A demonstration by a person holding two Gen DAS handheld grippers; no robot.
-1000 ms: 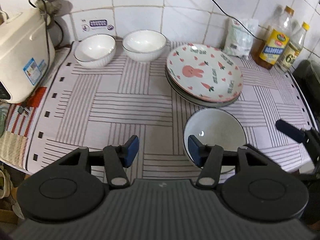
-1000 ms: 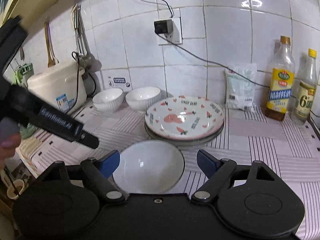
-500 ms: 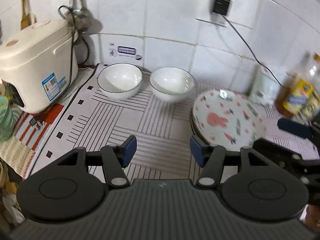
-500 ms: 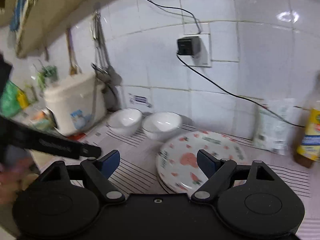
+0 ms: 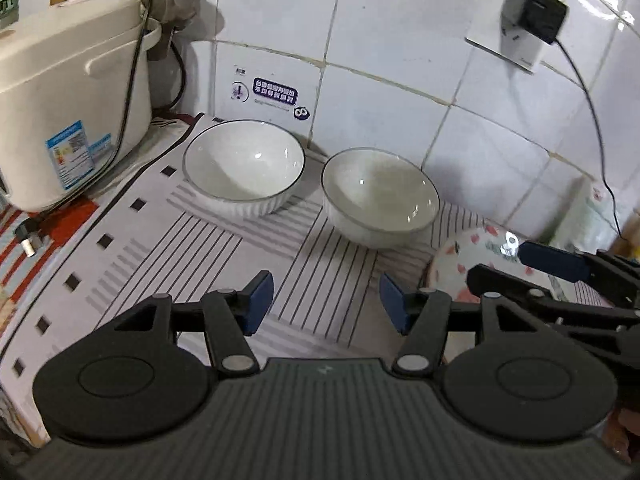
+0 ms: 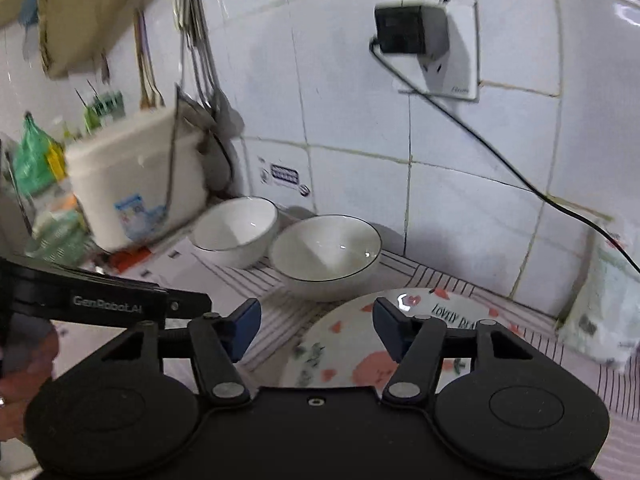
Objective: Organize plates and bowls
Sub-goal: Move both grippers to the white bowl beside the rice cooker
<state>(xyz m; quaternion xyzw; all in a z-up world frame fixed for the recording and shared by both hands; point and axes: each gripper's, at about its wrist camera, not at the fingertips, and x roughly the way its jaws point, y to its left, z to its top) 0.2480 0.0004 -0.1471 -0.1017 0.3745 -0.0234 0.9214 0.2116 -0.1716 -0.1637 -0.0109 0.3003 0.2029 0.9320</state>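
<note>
Two white bowls stand side by side by the tiled wall: the left bowl [image 5: 243, 168] [image 6: 235, 229] and the right bowl [image 5: 379, 197] [image 6: 326, 254]. A stack of rabbit-print plates [image 5: 460, 264] [image 6: 352, 356] lies to their right, partly hidden by the grippers. My left gripper [image 5: 326, 302] is open and empty, short of the bowls over the striped mat. My right gripper [image 6: 316, 330] is open and empty above the near edge of the plates, in front of the right bowl.
A cream rice cooker [image 5: 60, 108] [image 6: 132, 184] stands at the left. A plugged-in charger [image 6: 412, 32] and its cable hang on the wall. A white bag [image 6: 604, 304] leans at the right. The striped mat [image 5: 192, 256] covers the counter.
Both grippers have moved forward and left toward the two back bowls. The third bowl near the front edge has dropped out of view. Both stay open.
</note>
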